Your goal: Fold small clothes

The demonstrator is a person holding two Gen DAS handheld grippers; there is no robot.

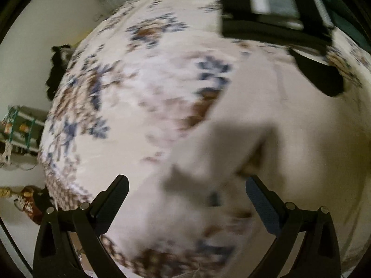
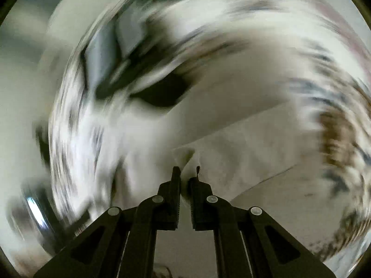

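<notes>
Nearest to us in the right wrist view, our right tongs [image 2: 186, 173] are pressed together on a fold of a cream-white garment [image 2: 266, 143], the cloth pinched between the two black fingers and rising in a small peak just beyond their tips. That view is badly smeared, so we can only say the garment seems to spread away to the right in broad pale panels with one straight edge running across it.

Beneath everything lies the bed [image 1: 143, 74], its cover cream with blue and brown flower clusters, filling most of both views. On it, in the left wrist view, the same pale garment [image 1: 243, 139] lies in front of our left tongs [image 1: 185, 192], a blurred flap of it lifted between the fingers. Our left tongs are spread wide, one finger on each side of the flap, and neither finger touches the cloth as far as we can tell.

Farther off, at the upper right of the left wrist view, a dark garment with grey and white panels [image 1: 273, 11] lies on the bed, one black sleeve [image 1: 322, 74] stretching toward us. Past the bed's left edge we see a dark bundle [image 1: 55, 69] on the pale floor [image 1: 34, 34].
</notes>
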